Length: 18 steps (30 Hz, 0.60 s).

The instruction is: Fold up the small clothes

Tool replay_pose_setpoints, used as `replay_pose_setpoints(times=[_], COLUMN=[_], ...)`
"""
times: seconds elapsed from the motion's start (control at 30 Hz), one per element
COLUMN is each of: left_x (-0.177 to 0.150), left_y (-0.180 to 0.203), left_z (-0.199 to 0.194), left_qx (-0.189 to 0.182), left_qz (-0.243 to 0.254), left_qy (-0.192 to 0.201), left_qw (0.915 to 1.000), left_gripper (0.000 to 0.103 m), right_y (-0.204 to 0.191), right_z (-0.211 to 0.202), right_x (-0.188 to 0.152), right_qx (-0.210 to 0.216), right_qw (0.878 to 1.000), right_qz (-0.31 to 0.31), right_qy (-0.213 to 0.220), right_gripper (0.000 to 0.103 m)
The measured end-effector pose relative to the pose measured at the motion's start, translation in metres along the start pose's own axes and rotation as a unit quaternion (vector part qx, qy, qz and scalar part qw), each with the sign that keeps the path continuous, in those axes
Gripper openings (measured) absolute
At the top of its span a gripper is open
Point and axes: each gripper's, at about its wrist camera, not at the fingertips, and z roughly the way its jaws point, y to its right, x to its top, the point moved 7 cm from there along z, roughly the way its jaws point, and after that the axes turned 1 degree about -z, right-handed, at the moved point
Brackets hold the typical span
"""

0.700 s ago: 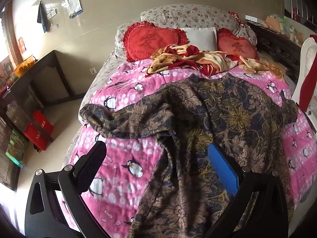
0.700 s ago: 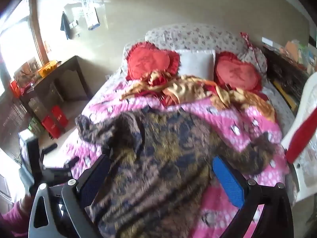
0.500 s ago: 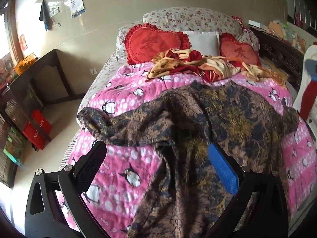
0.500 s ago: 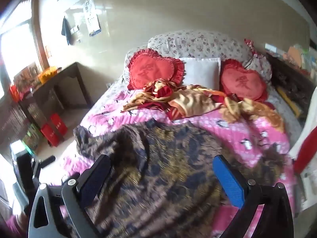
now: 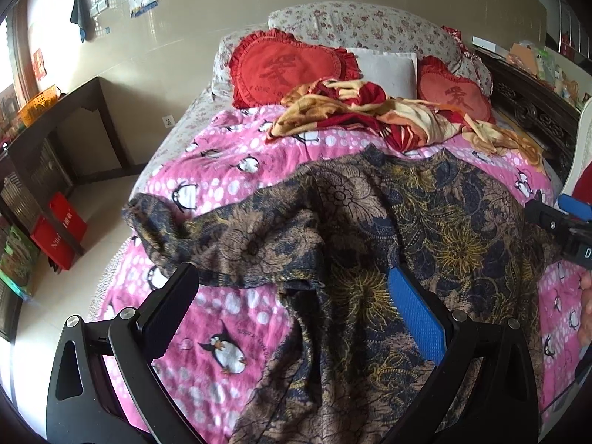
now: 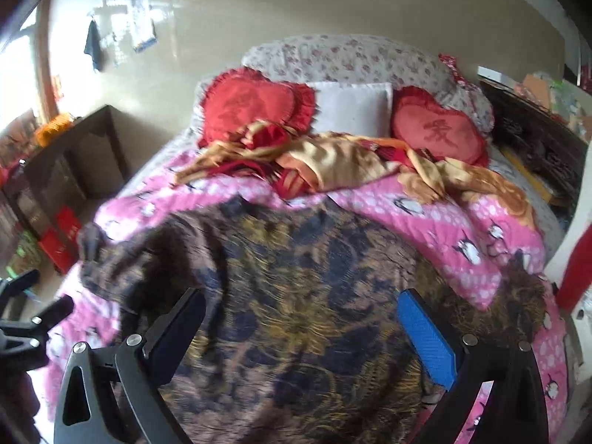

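The dark floral garment [image 5: 370, 229] lies spread on the pink quilt [image 5: 222, 170]. Both tongs hover above its near part, left gripper [image 5: 292, 307] and right gripper [image 6: 299, 329] spread wide, pinching nothing.

Home bedroom, bed [image 5: 207, 170], heart pillows [image 5: 288, 70]

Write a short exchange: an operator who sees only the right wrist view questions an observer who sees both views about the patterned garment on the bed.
Operator: Is the left gripper holding the garment?
Observer: No. The left gripper is open, over the garment edge and the pink quilt.
Operator: My picture is blurred. Is the sleeve on the picture's left flat?
Observer: No. That sleeve lies bunched near the quilt's edge.
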Motion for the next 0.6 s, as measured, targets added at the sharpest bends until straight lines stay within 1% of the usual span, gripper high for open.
replay_pose_setpoints(times=[0.03,0.07,0.13,0.23,0.37,0.43,0.6], left_x=[-0.001,-0.002,-0.004,-0.006,-0.007,-0.008,-0.012], left_y=[0.002,0.003,0.007,0.012,0.016,0.017,0.011], left_z=[0.004,0.006,0.011,0.017,0.022,0.024,0.031], left_qx=[-0.002,-0.004,-0.010,-0.016,-0.016,-0.014,-0.017], left_qz=[0.001,0.001,0.001,0.002,0.010,0.012,-0.003], left_qy=[-0.001,-0.001,-0.003,-0.007,-0.007,-0.007,-0.015], left_qw=[1.0000,1.0000,0.9999,0.9998,0.9998,0.9998,0.9997], left_gripper=[0.103,0.103,0.103,0.103,0.103,0.103,0.103], right_y=[0.002,0.007,0.010,0.012,0.008,0.006,0.001], right_z=[0.003,0.006,0.011,0.019,0.026,0.029,0.034], right_x=[-0.002,-0.010,-0.013,-0.025,-0.029,-0.029,-0.029], right_qx=[-0.007,-0.021,-0.021,-0.034,-0.027,-0.023,-0.017], right_qw=[1.000,1.000,1.000,0.998,0.998,0.998,0.998], right_qz=[0.001,0.006,0.015,0.027,0.039,0.041,0.039], right_qy=[-0.001,-0.014,-0.013,-0.038,-0.043,-0.038,-0.040], right_gripper=[0.103,0.103,0.103,0.103,0.103,0.103,0.103])
